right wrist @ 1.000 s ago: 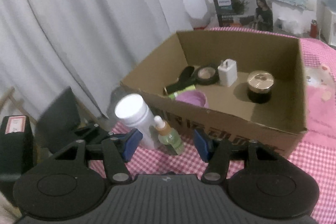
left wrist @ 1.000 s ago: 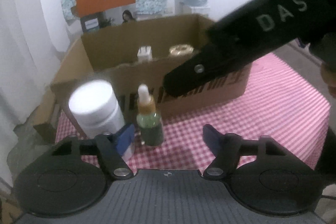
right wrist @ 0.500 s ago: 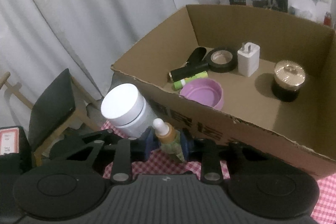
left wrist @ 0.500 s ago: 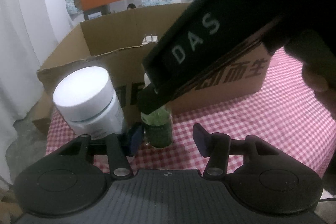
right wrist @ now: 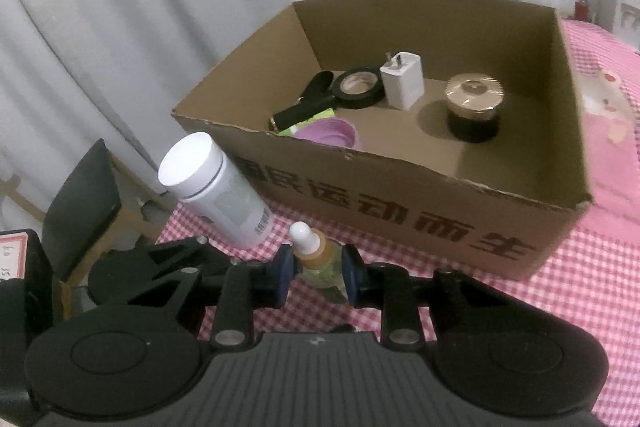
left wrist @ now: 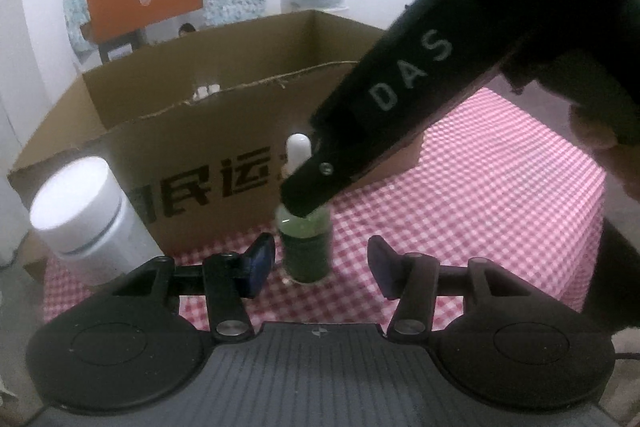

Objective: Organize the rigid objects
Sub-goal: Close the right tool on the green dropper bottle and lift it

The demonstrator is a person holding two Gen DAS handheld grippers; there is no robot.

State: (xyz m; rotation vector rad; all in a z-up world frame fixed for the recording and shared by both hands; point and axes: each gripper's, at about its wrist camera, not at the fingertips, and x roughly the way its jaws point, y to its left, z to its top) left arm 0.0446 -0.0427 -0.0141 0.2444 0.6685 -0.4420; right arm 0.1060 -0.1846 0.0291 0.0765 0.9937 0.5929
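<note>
Matt cardboard box (right wrist: 400, 211), checked cloth (right wrist: 560, 307)

Left wrist view: dropper bottle (left wrist: 306, 247) neck hidden behind the right gripper's finger (left wrist: 316, 183) coming in from 2 o'clock; only the white bulb and green body show. Cardboard box (left wrist: 200, 131) contents hidden by its near wall (a white charger's (left wrist: 206, 91) prongs peek over). Box lettering partly covered.

Right wrist view: purple bowl (right wrist: 328, 133) and green stick (right wrist: 310, 119) cut by the box rim. White bottle (right wrist: 218, 187) label too blurred to read.
</note>
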